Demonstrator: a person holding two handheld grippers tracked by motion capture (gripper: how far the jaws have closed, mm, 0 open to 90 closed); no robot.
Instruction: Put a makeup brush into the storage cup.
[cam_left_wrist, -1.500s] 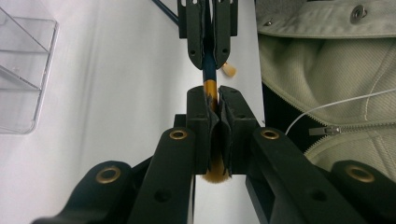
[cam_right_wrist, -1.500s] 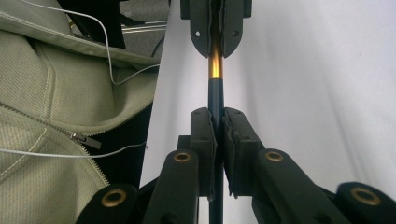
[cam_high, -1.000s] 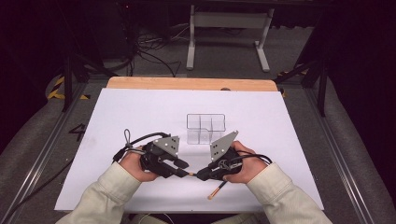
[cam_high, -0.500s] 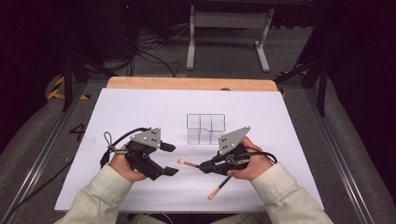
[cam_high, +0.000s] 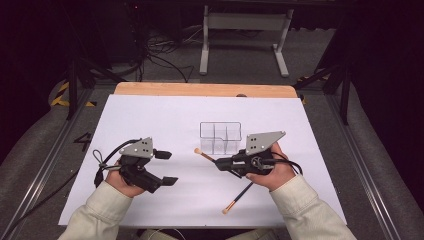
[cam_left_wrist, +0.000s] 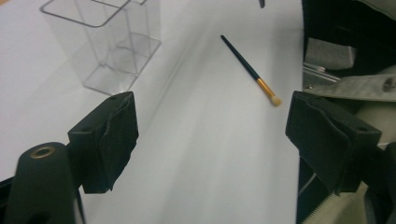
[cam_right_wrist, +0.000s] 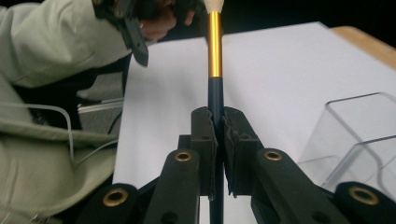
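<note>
A dark room with cable clutter and a metal stand frames the white sheet (cam_high: 165, 120) covering your table. Your right gripper (cam_high: 218, 163), just right of the high view's centre, has its jaws pressed together on a dark-handled makeup brush (cam_high: 205, 156); in the right gripper view the handle runs up between the pads, gold ferrule and pale tip (cam_right_wrist: 214, 5) pointing away from you. That tip sticks out toward the left of the frame, just below the lower left corner of the clear compartment organizer (cam_high: 220, 136) at mid-frame.

Your left gripper (cam_high: 167, 167), at lower left, has just been opening; its jaws stand spread with nothing between them, as its own view shows bare sheet between the pads.

A second brush (cam_high: 238, 197) lies flat at lower centre, slanting under your right hand, untouched.

Judging by this, the work is early: the organizer's compartments look empty, one brush is gripped but not yet over the box, and the other waits on the sheet. You have both left to place.
</note>
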